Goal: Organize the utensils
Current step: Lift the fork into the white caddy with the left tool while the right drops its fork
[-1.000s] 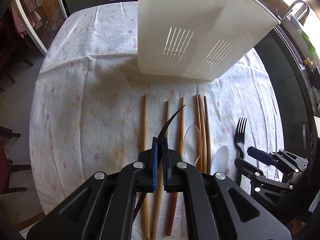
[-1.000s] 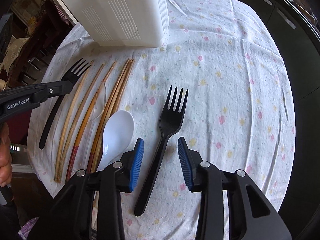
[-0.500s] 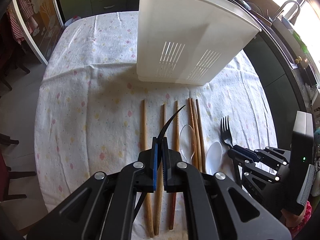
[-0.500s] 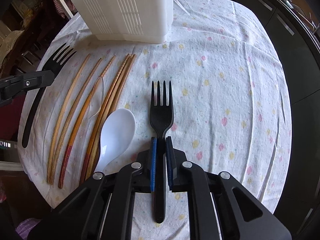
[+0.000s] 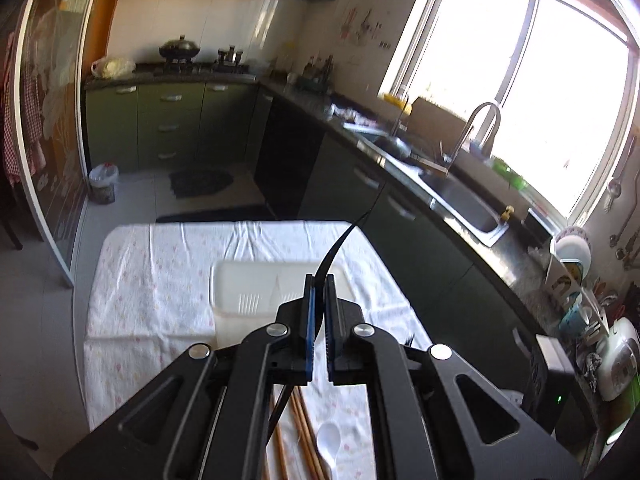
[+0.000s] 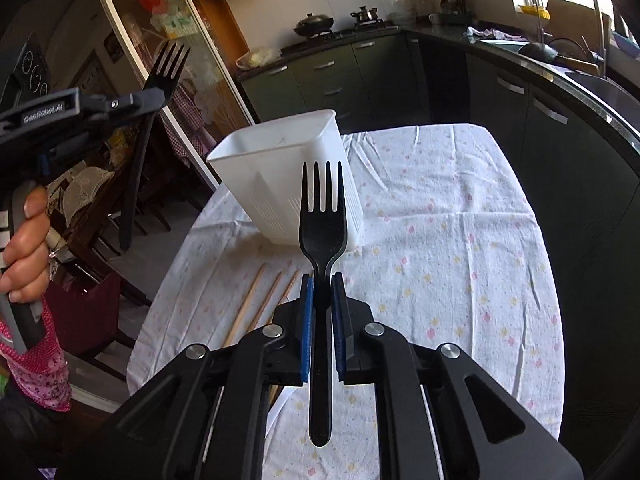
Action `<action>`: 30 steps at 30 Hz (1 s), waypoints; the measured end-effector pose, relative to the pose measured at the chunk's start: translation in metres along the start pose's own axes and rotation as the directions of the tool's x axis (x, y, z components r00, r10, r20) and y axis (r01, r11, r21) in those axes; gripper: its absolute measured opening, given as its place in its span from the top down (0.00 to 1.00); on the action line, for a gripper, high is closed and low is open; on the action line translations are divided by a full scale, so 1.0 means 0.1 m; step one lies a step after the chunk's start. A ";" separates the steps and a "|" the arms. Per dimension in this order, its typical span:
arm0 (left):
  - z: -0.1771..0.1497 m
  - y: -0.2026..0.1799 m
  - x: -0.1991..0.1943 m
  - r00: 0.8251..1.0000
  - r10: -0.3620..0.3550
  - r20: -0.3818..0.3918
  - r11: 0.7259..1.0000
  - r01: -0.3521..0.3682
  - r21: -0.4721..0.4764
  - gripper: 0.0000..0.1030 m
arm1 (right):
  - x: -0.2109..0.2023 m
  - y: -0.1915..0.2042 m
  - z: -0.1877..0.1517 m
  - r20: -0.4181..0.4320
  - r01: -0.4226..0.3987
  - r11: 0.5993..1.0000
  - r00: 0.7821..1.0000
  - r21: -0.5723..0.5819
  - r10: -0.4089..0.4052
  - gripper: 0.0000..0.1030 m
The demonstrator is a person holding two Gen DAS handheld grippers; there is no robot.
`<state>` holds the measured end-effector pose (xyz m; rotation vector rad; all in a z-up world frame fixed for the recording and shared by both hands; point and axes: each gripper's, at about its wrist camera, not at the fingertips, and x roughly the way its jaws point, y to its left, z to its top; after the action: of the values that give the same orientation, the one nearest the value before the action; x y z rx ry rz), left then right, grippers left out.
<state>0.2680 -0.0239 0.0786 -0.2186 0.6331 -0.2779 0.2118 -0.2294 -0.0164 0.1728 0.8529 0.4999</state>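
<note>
My left gripper (image 5: 319, 280) is shut on a black plastic fork (image 5: 340, 242), seen edge-on, held high above the table. In the right wrist view that gripper (image 6: 150, 98) and its fork (image 6: 158, 76) show at the upper left. My right gripper (image 6: 321, 280) is shut on a second black fork (image 6: 322, 220), tines up, lifted off the table. A white plastic utensil holder (image 6: 280, 156) stands on the tablecloth ahead; it also shows in the left wrist view (image 5: 256, 284). Several wooden chopsticks (image 6: 256, 300) and a white spoon (image 5: 329, 440) lie on the cloth.
The table wears a white flowered cloth (image 6: 460, 240). Green kitchen cabinets (image 5: 168, 124), a counter with a sink (image 5: 464, 200) and a window are to the right. A glass sliding door (image 6: 160, 40) stands on the left.
Both grippers have risen well above the table and tilted up, each carrying its fork. One second ago the right gripper was open around its fork, then it shut.
</note>
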 end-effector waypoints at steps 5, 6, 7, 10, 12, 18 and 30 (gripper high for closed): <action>0.33 0.03 0.17 0.965 -0.039 0.260 0.999 0.033 0.029 0.96 | -0.13 -0.02 0.09 0.054 -0.040 0.999 0.998 0.008 0.040 0.90; 0.36 0.04 0.23 0.958 -0.056 0.282 0.998 0.050 0.029 0.96 | -0.13 0.00 0.10 0.058 -0.047 0.999 0.997 0.009 0.047 0.90; 0.38 0.06 0.30 0.954 -0.076 0.291 0.997 0.072 0.026 0.96 | -0.15 0.03 0.10 0.063 -0.054 0.999 0.997 0.009 0.053 0.90; 0.39 0.14 0.53 0.950 -0.113 0.292 0.993 0.118 0.001 0.96 | -0.19 0.06 0.15 0.083 -0.070 0.998 0.994 0.005 0.069 0.90; 0.36 0.19 0.65 0.951 -0.127 0.282 0.990 0.138 -0.021 0.96 | -0.24 0.08 0.19 0.108 -0.070 0.998 0.992 -0.002 0.070 0.90; 0.13 0.33 0.79 0.961 -0.115 0.251 0.989 0.134 -0.060 0.96 | -0.28 0.12 0.34 0.156 -0.070 0.997 0.985 -0.016 0.071 0.90; -0.07 0.56 0.74 0.972 -0.095 0.216 0.992 0.111 -0.065 0.86 | 0.03 0.33 0.98 0.271 -0.066 0.998 0.960 -0.012 0.067 0.90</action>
<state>0.3311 0.0037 0.0165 -0.3511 0.4206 -0.3259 0.2759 -0.1944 0.0563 0.2617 0.5791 0.5266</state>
